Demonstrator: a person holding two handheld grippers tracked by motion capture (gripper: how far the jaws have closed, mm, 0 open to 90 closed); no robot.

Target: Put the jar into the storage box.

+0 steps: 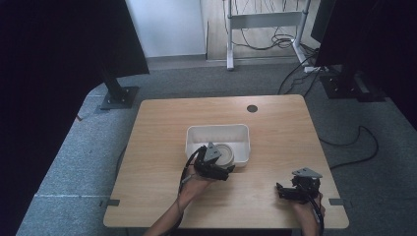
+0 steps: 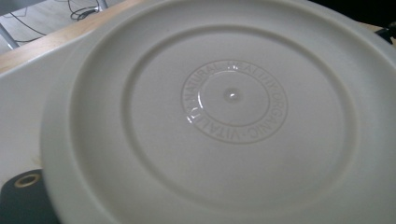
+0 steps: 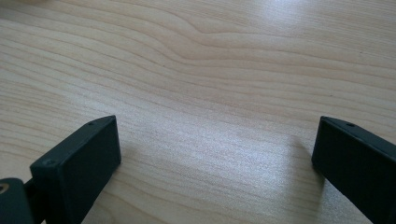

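Left gripper (image 1: 214, 166) has the round cream plate (image 2: 224, 116) clamped by its rim, bottom side right up against its camera, hanging over the near edge of the white tub (image 1: 196, 132) ahead of it. Looks like the plate is nearly home but not set down: lowering and letting go remain. Right gripper (image 3: 217, 154) rests on bare table (image 3: 210, 56), jaws wide apart, nothing between them

A light wooden table (image 1: 275, 128) stands on grey carpet (image 1: 74, 162). Behind it are a white wall (image 1: 167, 24) and black cables (image 1: 265, 42).
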